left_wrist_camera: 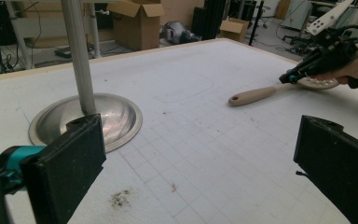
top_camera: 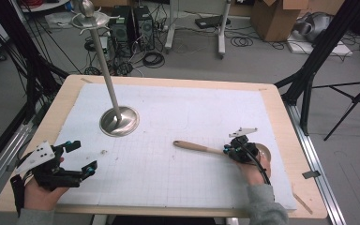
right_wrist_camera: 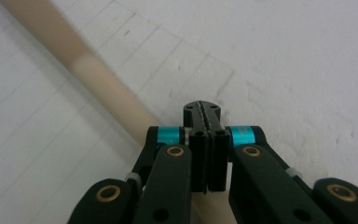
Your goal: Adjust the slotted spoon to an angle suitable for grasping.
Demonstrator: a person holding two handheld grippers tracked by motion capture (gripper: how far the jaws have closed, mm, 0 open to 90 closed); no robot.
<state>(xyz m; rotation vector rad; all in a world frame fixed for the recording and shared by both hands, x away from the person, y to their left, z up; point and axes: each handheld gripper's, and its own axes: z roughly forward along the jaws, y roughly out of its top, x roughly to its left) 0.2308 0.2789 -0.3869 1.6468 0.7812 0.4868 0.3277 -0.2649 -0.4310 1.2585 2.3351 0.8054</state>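
The right gripper (top_camera: 227,150) hangs over the handle of a wooden slotted spoon (top_camera: 198,147) that lies flat on the white gridded mat (top_camera: 178,183). Its jaws are pressed together, pad against pad, with nothing between them. In the right gripper view the closed tips (right_wrist_camera: 202,112) stand above the mat while the pale wooden handle (right_wrist_camera: 98,79) runs slantwise beneath them, passing under the gripper's body and out toward the upper left. Whether the tips touch the wood I cannot tell. The spoon's bowl lies under the right hand (top_camera: 255,164), partly hidden in the high view; in the left gripper view its pale slotted head (left_wrist_camera: 319,83) shows just below the right gripper (left_wrist_camera: 292,74), and the handle (left_wrist_camera: 256,95) points away from it, ending in a small hanging hole.

As seen from above, the spoon lies well to the right of the metal stand (top_camera: 119,121), its handle end pointing toward the stand's round base, with bare mat between them. The stand's pole (top_camera: 104,56) rises tilted in the picture to a hooked top.

The left gripper (top_camera: 77,159) rests in the left hand (top_camera: 40,192) in front of and to the left of the stand's base, well apart from the spoon. Its jaws stand wide open, empty, framing the stand's base (left_wrist_camera: 116,119) and the far spoon.
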